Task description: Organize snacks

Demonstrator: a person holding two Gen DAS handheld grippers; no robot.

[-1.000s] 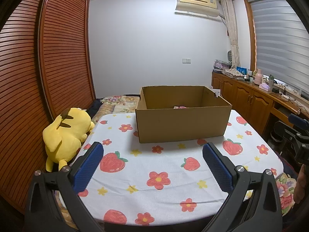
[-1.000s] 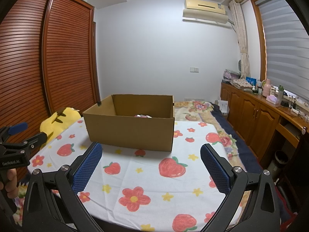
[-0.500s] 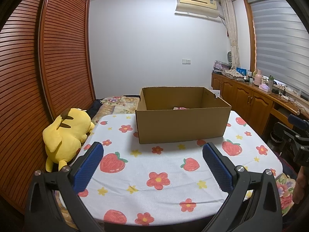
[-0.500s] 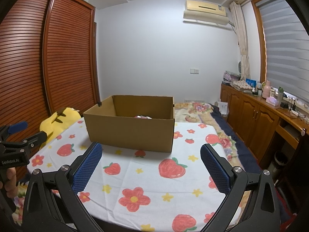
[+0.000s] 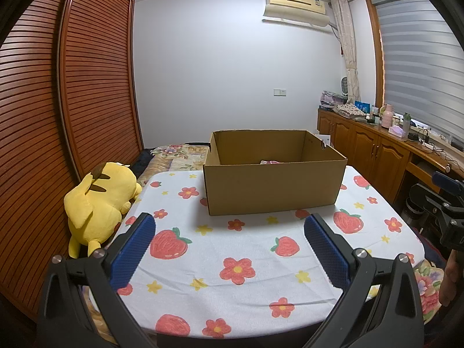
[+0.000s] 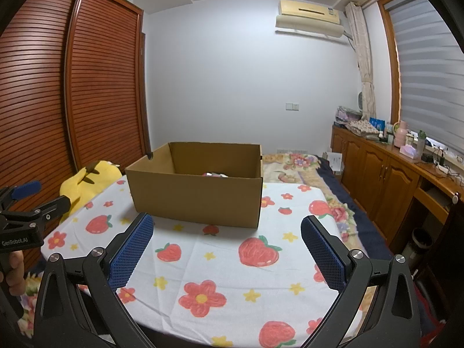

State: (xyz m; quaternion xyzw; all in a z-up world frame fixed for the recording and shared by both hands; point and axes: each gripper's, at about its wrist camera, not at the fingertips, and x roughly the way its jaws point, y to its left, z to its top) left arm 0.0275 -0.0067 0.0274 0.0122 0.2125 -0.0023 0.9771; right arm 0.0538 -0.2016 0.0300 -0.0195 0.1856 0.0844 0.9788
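My left gripper (image 5: 229, 237) hangs spread wide and empty over the near tablecloth (image 5: 249, 284). The cardboard box (image 5: 272, 185) sits mid-table, a pink snack packet (image 5: 269, 162) barely showing inside. My right gripper (image 6: 226, 239), also spread and empty, should reach over the front wall from above.

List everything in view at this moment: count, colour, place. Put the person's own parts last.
box: 1, brown cardboard, open, on the table's far half
item in box: 1 seen, pinkish, mostly hidden behind the front wall
tablecloth: 1, white with red strawberries and flowers, over the table
plush: 1, yellow, off the table's left edge
wardrobe: 1, brown louvred doors, left wall
air conditioner: 1, cream, high on the back wall
cabinets: brown row under the window, cluttered top
left gripper: black, blue pads, open, empty
right gripper: same, open, empty
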